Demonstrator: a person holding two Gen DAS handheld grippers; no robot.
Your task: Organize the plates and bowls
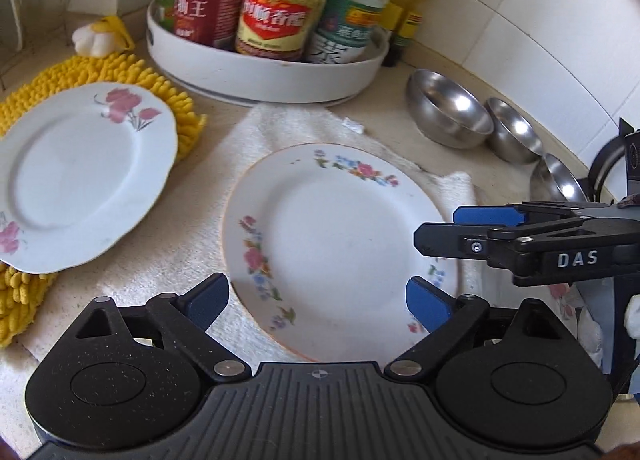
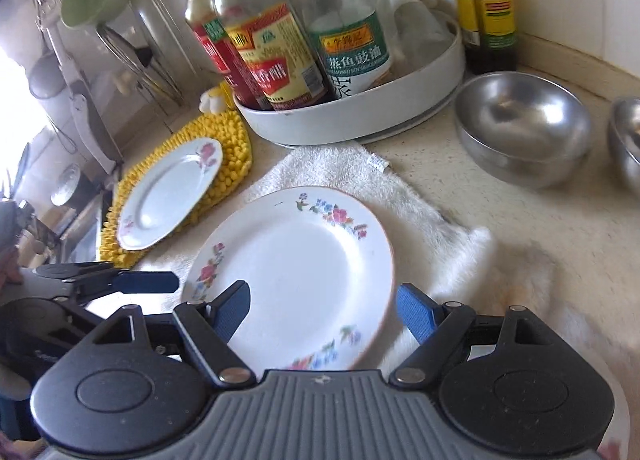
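Left tool (image 1: 318, 300) gapes over floral plate (image 1: 340, 244); right tool (image 2: 324, 310) likewise.

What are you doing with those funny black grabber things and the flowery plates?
A person is tidying plates and bowls on a kitchen counter, holding a grabber in each hand. Both the left gripper and right gripper hover with jaws open over the flowered plate lying on a white towel. Nothing is picked up yet. A second plate sits on a yellow mat, and steel bowls wait beside a tray of sauce bottles.
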